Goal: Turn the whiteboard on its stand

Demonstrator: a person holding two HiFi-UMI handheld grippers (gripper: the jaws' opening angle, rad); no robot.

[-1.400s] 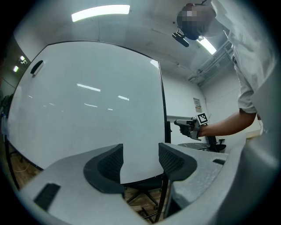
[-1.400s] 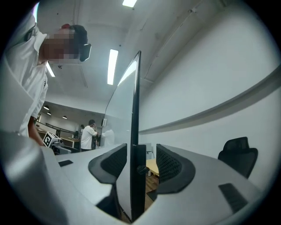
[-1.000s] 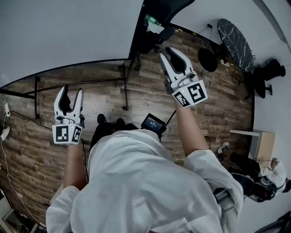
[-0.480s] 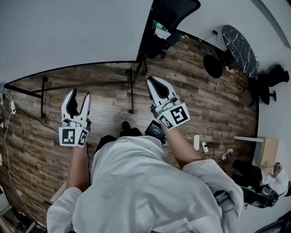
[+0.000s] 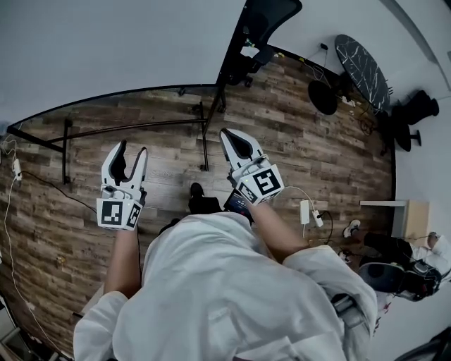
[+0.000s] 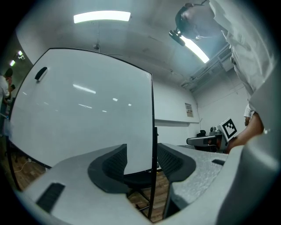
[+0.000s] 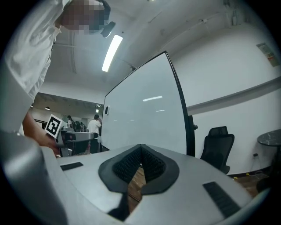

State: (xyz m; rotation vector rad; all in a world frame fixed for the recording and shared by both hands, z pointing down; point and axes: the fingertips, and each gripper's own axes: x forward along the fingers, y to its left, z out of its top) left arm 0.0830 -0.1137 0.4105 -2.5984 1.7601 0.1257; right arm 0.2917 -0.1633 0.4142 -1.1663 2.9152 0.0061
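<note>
The whiteboard (image 5: pixel 106 49) is seen from above as a big pale sheet with a black edge, and its black stand (image 5: pixel 134 128) spreads over the wood floor. Short of the board hangs my left gripper (image 5: pixel 131 149), jaws wide and closing, with nothing between them. In the left gripper view the board (image 6: pixel 83 110) and its black side frame (image 6: pixel 153 132) stand well beyond the left gripper (image 6: pixel 140 160). My right gripper (image 5: pixel 227 134) is shut and empty, near the stand's right end. In the right gripper view the board (image 7: pixel 145 118) rises behind the shut right gripper (image 7: pixel 140 151).
A black office chair (image 5: pixel 261 21) stands past the board's right edge. A dark round table (image 5: pixel 363 60) is at the far right. A power strip with cable (image 5: pixel 308 211) lies on the floor to my right. People (image 7: pixel 93 125) stand in the background.
Both grippers have come back from the board toward my body. The right gripper has swung left and its jaws have shut. The left gripper has drifted slightly right, still open.
</note>
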